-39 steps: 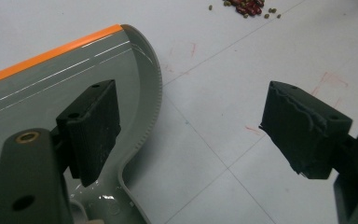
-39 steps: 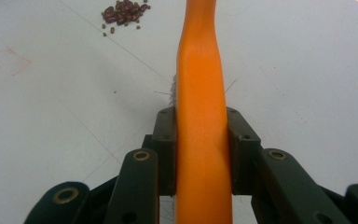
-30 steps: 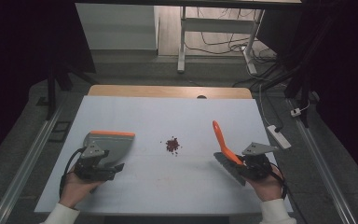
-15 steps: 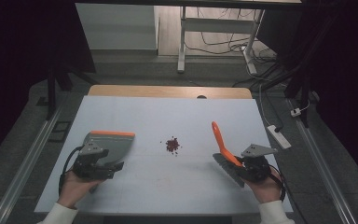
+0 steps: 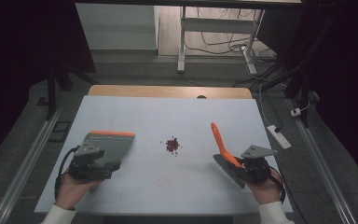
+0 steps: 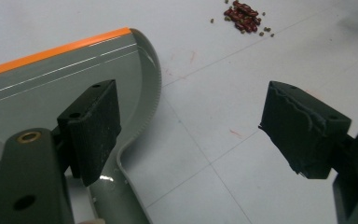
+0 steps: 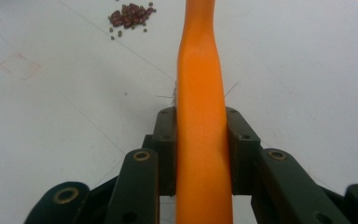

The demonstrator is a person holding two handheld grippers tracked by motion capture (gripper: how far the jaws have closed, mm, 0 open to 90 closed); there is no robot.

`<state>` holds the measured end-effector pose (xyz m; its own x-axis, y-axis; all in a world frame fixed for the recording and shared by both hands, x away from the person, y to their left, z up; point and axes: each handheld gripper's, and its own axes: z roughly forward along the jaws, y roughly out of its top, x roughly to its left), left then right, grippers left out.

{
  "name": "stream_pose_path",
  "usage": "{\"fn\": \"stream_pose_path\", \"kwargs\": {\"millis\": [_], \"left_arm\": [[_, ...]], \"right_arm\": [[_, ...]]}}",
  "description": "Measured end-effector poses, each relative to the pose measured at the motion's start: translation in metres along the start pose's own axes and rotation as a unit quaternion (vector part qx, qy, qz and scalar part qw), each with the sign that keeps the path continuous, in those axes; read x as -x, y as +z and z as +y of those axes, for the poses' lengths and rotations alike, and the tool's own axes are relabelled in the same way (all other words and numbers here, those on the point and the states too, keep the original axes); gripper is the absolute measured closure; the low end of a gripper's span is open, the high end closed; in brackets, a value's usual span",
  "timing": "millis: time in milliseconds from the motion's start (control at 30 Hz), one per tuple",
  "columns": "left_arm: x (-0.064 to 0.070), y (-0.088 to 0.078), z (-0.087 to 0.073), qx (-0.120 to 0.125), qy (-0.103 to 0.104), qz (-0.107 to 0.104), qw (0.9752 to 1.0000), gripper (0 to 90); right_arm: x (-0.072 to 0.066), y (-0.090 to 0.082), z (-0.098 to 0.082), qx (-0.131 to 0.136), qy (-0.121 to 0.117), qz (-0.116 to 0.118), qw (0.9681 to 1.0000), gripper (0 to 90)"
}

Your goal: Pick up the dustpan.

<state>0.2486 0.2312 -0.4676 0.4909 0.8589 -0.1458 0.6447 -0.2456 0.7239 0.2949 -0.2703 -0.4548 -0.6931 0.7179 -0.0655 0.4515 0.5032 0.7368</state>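
The right gripper's [image 7: 200,154] fingers [image 7: 165,149] clamp the orange brush handle [image 7: 199,107], its bristles on the table [image 5: 135,109]. The left gripper's [image 6: 186,135] fingers [image 6: 95,126] stand apart, one over the grey dustpan [image 5: 107,147]. Both hands rest low, flanking the small pile of red beans [image 5: 172,145].

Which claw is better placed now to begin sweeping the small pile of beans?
The right claw. It is already shut on the orange brush. The left claw is open beside the dustpan, not gripping it. The beans lie between them.
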Motion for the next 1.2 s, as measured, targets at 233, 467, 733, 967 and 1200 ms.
{"fn": "stream_pose_path", "kwargs": {"millis": [233,467,733,967,1200], "left_arm": [[0.0,-0.003,0.013,-0.029,-0.022,0.055,0.9978,20.2],[-0.011,-0.004,0.003,-0.043,-0.044,0.059,0.9963,19.8],[-0.013,-0.008,0.004,-0.054,-0.058,0.063,0.9949,18.1],[-0.021,0.001,-0.007,-0.087,-0.105,0.072,0.988,16.6],[-0.024,0.014,-0.018,-0.119,-0.124,0.087,0.9813,15.7]], "right_arm": [[-0.004,-0.006,0.001,0.009,-0.001,0.002,1.0,69.1],[-0.003,-0.006,0.0,0.007,0.002,-0.001,1.0,69.1],[-0.004,-0.006,0.0,0.007,-0.004,-0.004,1.0,69.2],[-0.003,-0.009,0.0,0.01,-0.004,-0.007,0.9999,69.2],[-0.004,-0.007,-0.001,0.004,-0.006,-0.007,1.0,69.2]]}}
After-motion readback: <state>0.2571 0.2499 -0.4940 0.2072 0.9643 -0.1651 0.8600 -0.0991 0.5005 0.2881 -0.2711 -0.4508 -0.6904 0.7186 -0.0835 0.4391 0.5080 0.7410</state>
